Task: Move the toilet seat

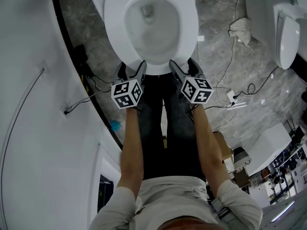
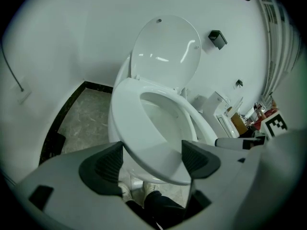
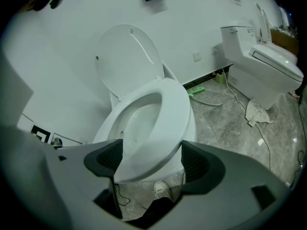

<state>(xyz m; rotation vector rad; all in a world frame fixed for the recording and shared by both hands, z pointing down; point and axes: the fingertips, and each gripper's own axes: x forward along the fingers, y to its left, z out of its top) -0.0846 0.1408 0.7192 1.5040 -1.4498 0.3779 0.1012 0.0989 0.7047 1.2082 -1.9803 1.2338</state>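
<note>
Jaws of left gripper (image 1: 131, 69) and right gripper (image 1: 183, 66) gape wide astride the front rim of the glossy white oval toilet seat (image 1: 113, 24), probably stiff, slippery.

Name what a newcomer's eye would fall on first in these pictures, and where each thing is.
The white toilet seat fills the top of the head view, its lid raised behind it. The left gripper and right gripper meet its front rim, jaws apart with the rim between them.

Washroom-like test space: toilet (image 1: 188, 30), second toilet (image 3: 261, 66), loose cables (image 3: 259, 138).
</note>
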